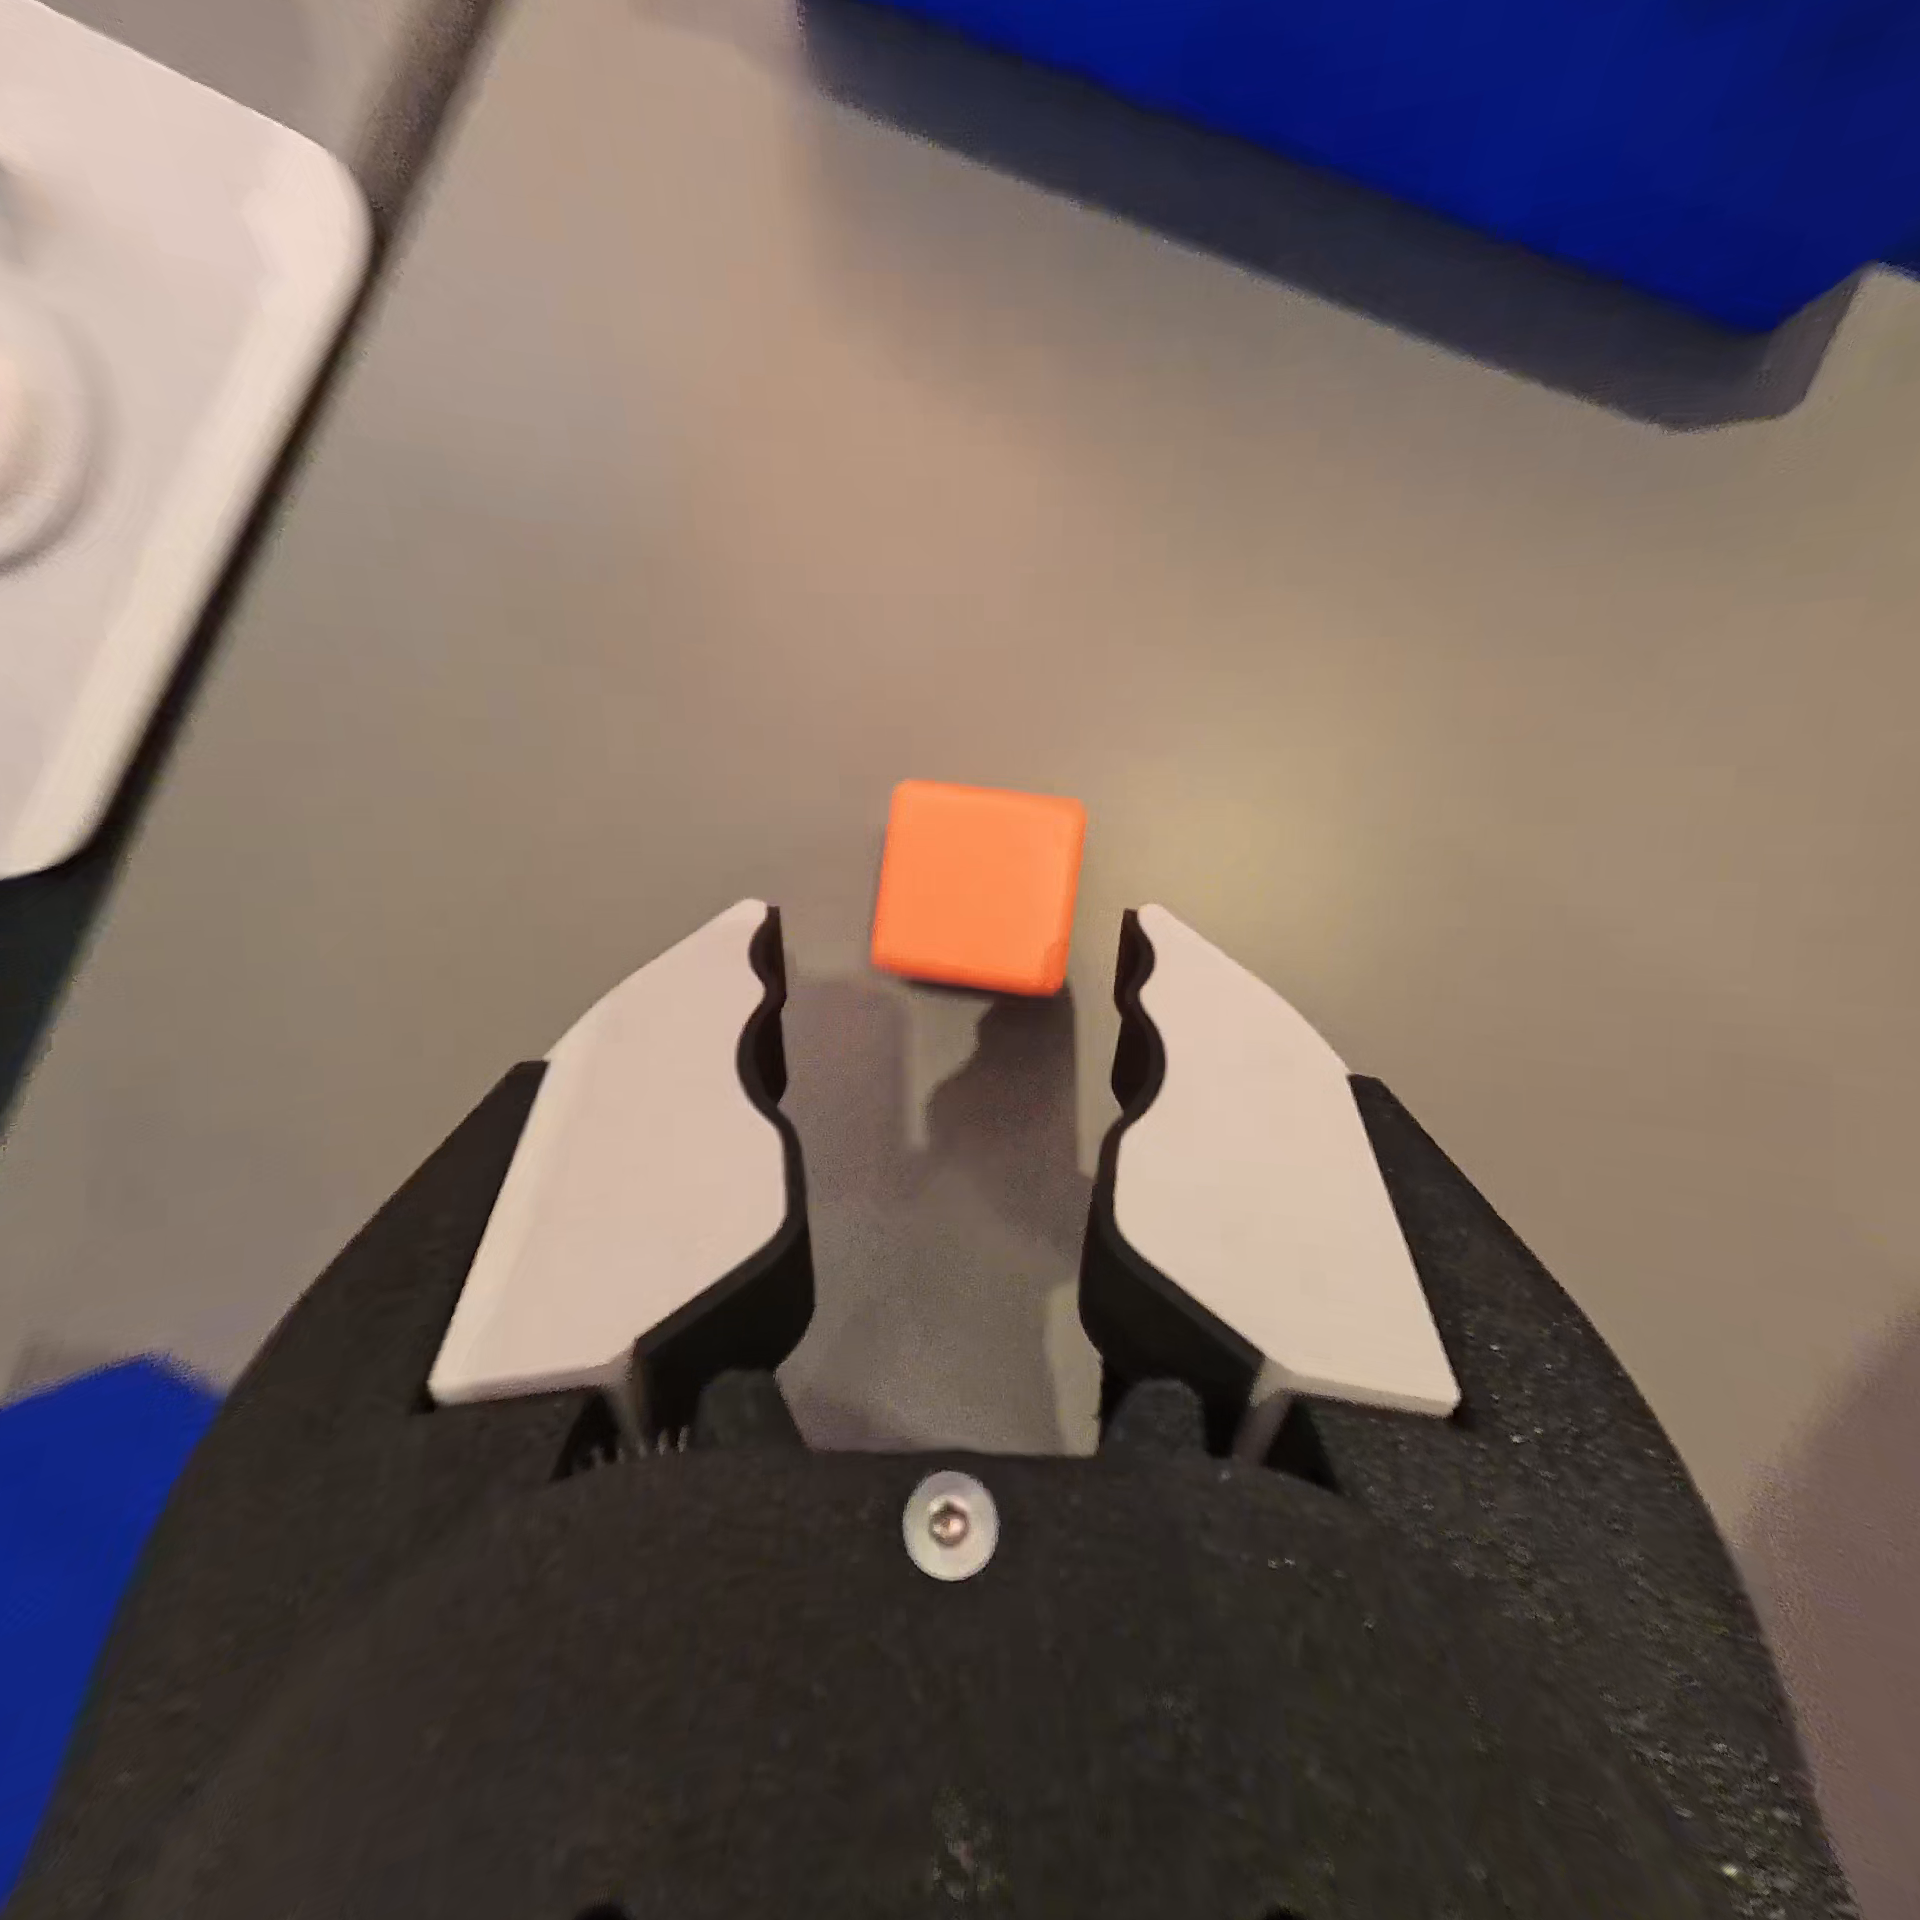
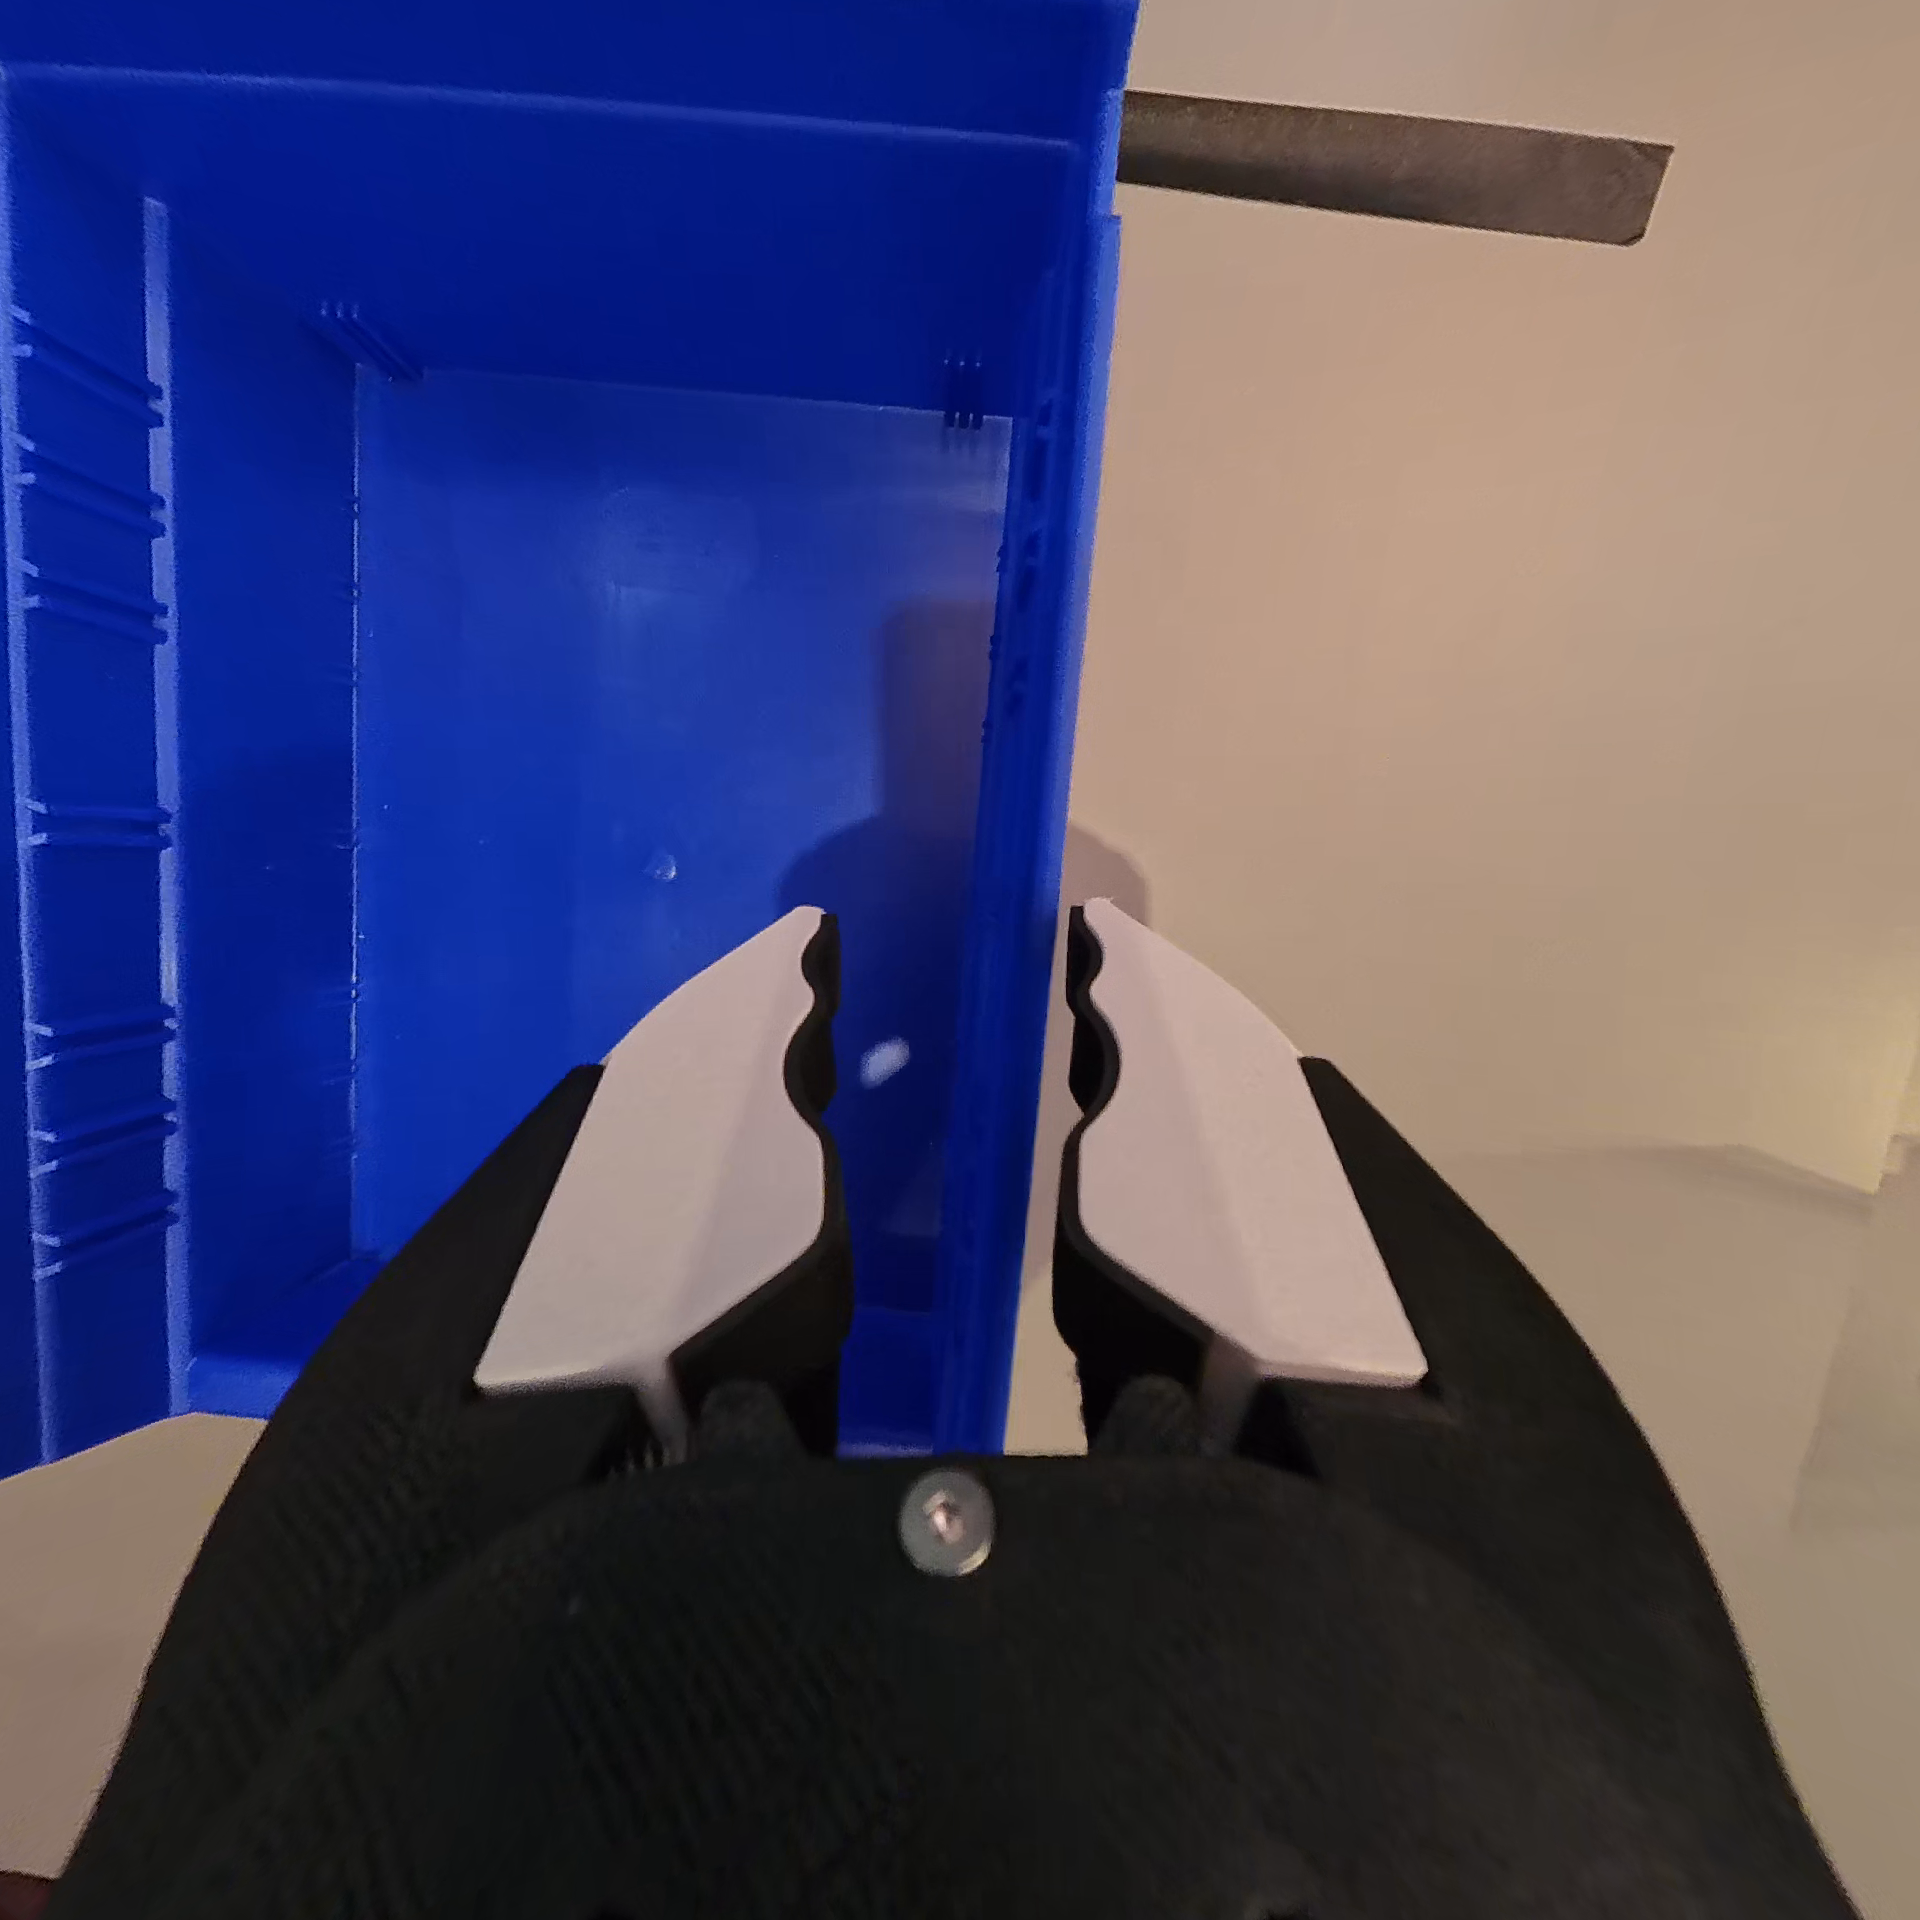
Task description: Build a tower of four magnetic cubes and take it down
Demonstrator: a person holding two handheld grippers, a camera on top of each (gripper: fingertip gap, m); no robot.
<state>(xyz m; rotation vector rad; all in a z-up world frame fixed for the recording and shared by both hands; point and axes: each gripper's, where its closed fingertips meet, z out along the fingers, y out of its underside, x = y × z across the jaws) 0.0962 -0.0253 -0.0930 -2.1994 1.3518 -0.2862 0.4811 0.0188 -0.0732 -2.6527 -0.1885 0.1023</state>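
Off at your far left a white tray (image 1: 156, 436) sits on the grey counter (image 1: 644, 582), out of the way. Moving in, your left tongs (image 1: 948, 920) are spread wide and empty, and the orange cube (image 1: 977, 888) lies flat on the counter just beyond their tips, centred on the gap: that looks like a line-up for a straight pinch across its two side faces. Only this one cube shows, with no tower in sight, so I can't tell whether you're building or clearing. Beyond it a blue bin (image 1: 1455, 135) waits. Over to your right tongs (image 2: 951, 930): also spread, pinching nothing, hovering over the blue bin's (image 2: 1081, 520) right wall. The bin shows no cubes.
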